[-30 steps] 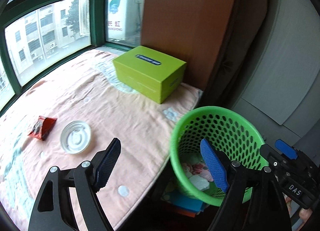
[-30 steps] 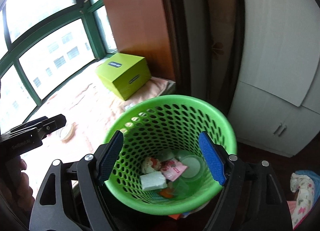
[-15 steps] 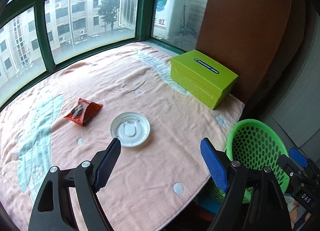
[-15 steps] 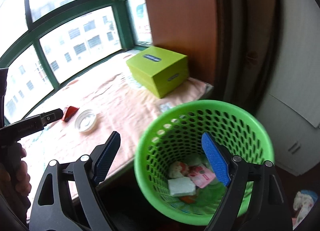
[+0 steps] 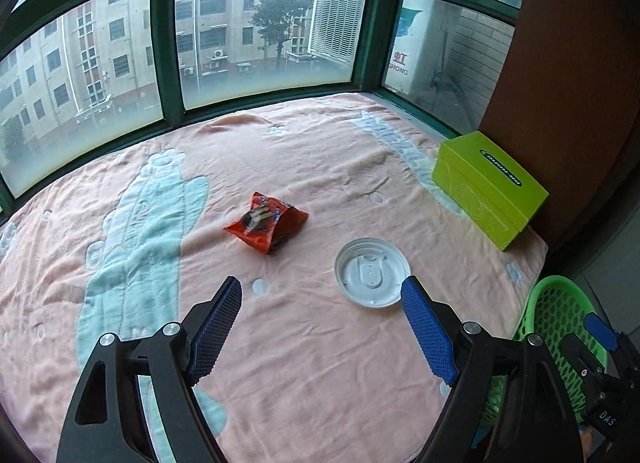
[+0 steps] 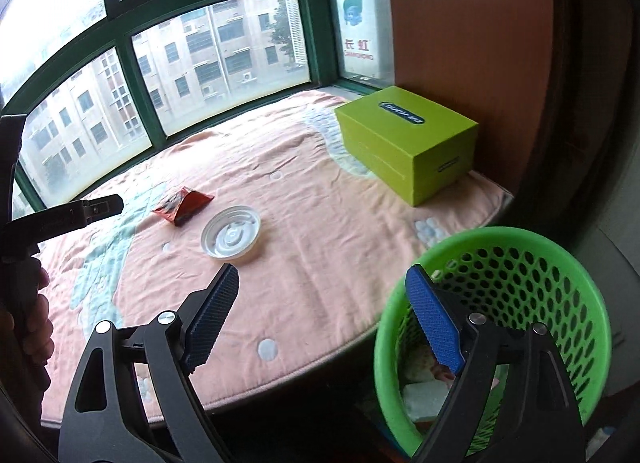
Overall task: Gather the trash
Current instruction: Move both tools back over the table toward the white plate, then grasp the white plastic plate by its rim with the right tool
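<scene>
A crumpled red snack wrapper (image 5: 266,226) (image 6: 182,205) and a white plastic lid (image 5: 372,271) (image 6: 231,232) lie on the pink blanket (image 5: 320,363) (image 6: 320,263). My left gripper (image 5: 322,305) hovers open just short of both, nothing between its fingers. My right gripper (image 6: 322,293) is off the blanket's near edge, its jaws still opening and empty. The green mesh basket (image 6: 520,303) (image 5: 568,323) stands on the floor at the right with several trash pieces inside. The left gripper's tip (image 6: 100,209) shows at the left of the right wrist view.
A lime green box (image 5: 490,189) (image 6: 408,147) sits at the blanket's far right against a brown panel (image 6: 472,43). Green-framed windows (image 5: 168,63) close off the back. A person's hand (image 6: 36,319) holds the left gripper's handle. White cupboard doors lie right of the basket.
Both views swung left, away from the basket and onto the blanket. The wrapper and lid now lie ahead of the left gripper. The right jaws widened, no longer over the basket's middle.
</scene>
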The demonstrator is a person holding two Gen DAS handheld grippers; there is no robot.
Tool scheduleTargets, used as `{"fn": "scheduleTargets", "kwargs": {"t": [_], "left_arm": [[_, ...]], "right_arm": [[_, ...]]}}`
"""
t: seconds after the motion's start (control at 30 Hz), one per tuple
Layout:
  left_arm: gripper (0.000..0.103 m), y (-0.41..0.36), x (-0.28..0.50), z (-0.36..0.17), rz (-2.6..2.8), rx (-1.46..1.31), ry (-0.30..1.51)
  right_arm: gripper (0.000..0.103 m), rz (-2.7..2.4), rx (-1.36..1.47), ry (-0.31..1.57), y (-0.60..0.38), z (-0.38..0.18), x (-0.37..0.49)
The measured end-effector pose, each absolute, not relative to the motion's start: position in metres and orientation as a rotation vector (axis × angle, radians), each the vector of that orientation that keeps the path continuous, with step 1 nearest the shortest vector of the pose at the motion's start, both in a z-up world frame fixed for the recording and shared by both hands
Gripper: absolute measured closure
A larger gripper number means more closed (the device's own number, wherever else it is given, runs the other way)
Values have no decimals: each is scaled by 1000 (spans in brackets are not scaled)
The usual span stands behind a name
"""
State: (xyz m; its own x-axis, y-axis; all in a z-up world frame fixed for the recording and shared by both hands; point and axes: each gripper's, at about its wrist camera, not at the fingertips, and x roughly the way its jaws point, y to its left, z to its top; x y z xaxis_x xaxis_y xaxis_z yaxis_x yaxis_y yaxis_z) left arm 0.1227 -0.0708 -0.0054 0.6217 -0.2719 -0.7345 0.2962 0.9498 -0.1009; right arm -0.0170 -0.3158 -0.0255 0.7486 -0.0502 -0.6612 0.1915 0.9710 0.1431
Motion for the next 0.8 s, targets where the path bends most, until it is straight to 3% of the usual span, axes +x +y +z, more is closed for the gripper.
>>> {"fn": "scheduleTargets", "kwargs": {"t": [0.8], "left_arm": [[22, -6, 172, -37, -213, -13, 902]], "right_arm": [[13, 73, 52, 877, -231, -93, 109]]}}
